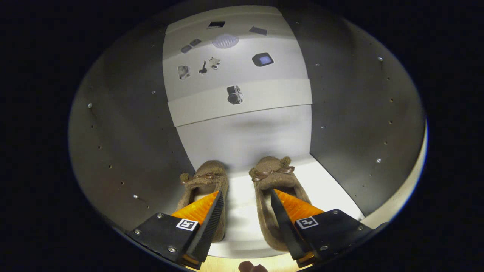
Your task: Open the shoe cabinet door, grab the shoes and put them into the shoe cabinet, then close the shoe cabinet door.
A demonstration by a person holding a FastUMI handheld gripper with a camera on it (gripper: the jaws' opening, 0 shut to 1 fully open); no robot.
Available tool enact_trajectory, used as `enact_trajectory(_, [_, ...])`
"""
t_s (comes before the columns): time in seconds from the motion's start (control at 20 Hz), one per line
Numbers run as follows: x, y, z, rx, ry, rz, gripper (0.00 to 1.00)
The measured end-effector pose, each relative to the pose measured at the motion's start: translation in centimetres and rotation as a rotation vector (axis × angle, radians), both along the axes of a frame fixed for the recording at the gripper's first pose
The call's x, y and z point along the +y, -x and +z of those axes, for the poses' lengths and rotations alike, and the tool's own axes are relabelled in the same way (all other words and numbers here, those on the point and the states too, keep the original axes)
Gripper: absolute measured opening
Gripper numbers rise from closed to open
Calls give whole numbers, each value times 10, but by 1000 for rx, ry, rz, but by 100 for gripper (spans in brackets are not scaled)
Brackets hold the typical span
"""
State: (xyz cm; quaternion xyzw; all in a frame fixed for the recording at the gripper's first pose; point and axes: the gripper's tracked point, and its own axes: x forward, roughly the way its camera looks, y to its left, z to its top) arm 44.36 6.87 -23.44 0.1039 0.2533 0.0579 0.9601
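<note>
Reaching into the shoe cabinet, the hand-held gripper stands wide, gripping nothing. The two brown fuzzy shoes sit side by side on the white shelf, toes toward 12 o'clock; one finger tip lies inside each shoe's opening, at 10 and 2 o'clock from the gap. Square markers on the fingers bear no readable writing. Stickers dot the back panel.

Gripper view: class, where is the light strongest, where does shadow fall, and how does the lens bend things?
Gripper view: the shelf glares white between the slippers; the cabinet walls lie in shadow; the fisheye bows them outward; the open gripper is sharp.
</note>
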Motion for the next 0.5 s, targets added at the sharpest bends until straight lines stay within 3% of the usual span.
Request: enact_trajectory(0.5, [-35, 127, 44, -97, 42, -65, 93])
